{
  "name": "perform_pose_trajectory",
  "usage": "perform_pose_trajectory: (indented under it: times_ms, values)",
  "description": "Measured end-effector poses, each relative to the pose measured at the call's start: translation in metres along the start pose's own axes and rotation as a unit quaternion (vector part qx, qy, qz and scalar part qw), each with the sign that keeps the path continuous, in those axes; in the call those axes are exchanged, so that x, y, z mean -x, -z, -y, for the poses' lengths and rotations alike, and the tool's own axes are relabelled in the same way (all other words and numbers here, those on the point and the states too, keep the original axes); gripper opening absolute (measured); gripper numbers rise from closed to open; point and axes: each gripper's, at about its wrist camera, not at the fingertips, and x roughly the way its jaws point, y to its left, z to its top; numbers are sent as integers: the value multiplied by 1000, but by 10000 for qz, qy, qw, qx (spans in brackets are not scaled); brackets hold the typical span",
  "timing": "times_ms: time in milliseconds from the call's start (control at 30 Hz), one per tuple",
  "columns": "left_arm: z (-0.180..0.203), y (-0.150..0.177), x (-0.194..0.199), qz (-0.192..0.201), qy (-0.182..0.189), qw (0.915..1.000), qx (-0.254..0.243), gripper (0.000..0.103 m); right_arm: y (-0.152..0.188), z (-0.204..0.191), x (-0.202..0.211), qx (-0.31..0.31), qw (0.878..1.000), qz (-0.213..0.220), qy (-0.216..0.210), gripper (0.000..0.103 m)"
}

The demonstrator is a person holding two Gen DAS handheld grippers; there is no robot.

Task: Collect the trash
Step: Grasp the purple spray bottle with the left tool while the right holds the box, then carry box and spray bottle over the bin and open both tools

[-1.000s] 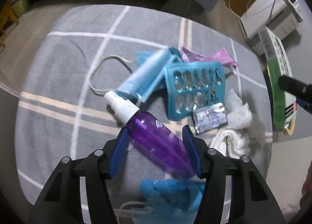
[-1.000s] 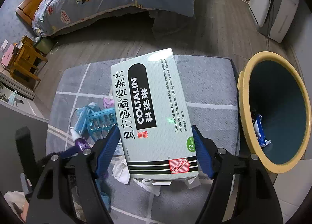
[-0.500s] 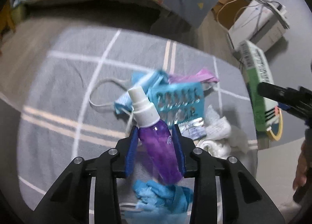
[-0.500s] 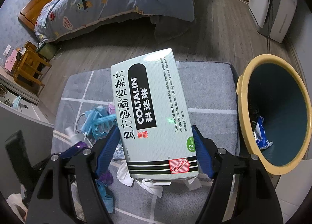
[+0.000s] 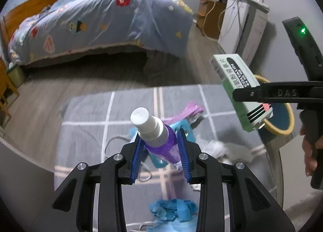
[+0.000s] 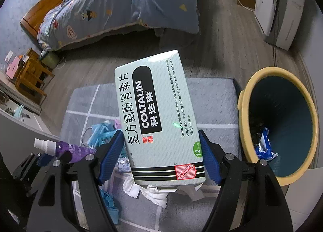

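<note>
My left gripper (image 5: 160, 151) is shut on a purple spray bottle (image 5: 159, 137) with a white cap, held up above the grey rug (image 5: 84, 131). The bottle also shows in the right wrist view (image 6: 68, 149). My right gripper (image 6: 161, 157) is shut on a pale green Coltalin medicine box (image 6: 157, 117), held above the rug; the box also shows in the left wrist view (image 5: 240, 90). A yellow-rimmed blue trash bin (image 6: 282, 123) stands right of the rug with a blue wrapper (image 6: 264, 147) inside.
On the rug lie a blue face mask (image 6: 101, 133), white tissues (image 6: 149, 191), a pink wrapper (image 5: 189, 110), a blue crumpled glove (image 5: 173, 209) and a teal blister pack (image 5: 185, 131). A bed (image 6: 125, 3) stands behind; a white appliance (image 6: 278, 5) at the back right.
My left gripper closed on the purple bottle and lifted it off the rug, tilting upward. My right gripper kept hold of the box and rose slightly.
</note>
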Motion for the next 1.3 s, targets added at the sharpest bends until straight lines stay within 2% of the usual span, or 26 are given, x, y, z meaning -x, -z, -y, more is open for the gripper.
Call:
perform_pose_trajectory:
  times_ms: [400, 700, 900, 1067, 1300]
  values:
    - [25, -32, 30, 570, -232, 9951, -778, 35, -20, 27, 39, -286, 9980, 550, -77, 72]
    - [35, -45, 32, 647, -116, 9947, -794, 35, -22, 42, 47, -378, 9972, 634, -81, 72]
    - [55, -54, 34, 744, 87, 9936, -840, 35, -22, 55, 55, -431, 9966, 709, -12, 72]
    - [80, -60, 29, 741, 326, 9922, -949, 35, -25, 82, 68, -610, 9947, 821, 45, 72]
    - [119, -73, 13, 464, 911, 9906, -908, 35, -24, 129, 75, -969, 9904, 932, 316, 72]
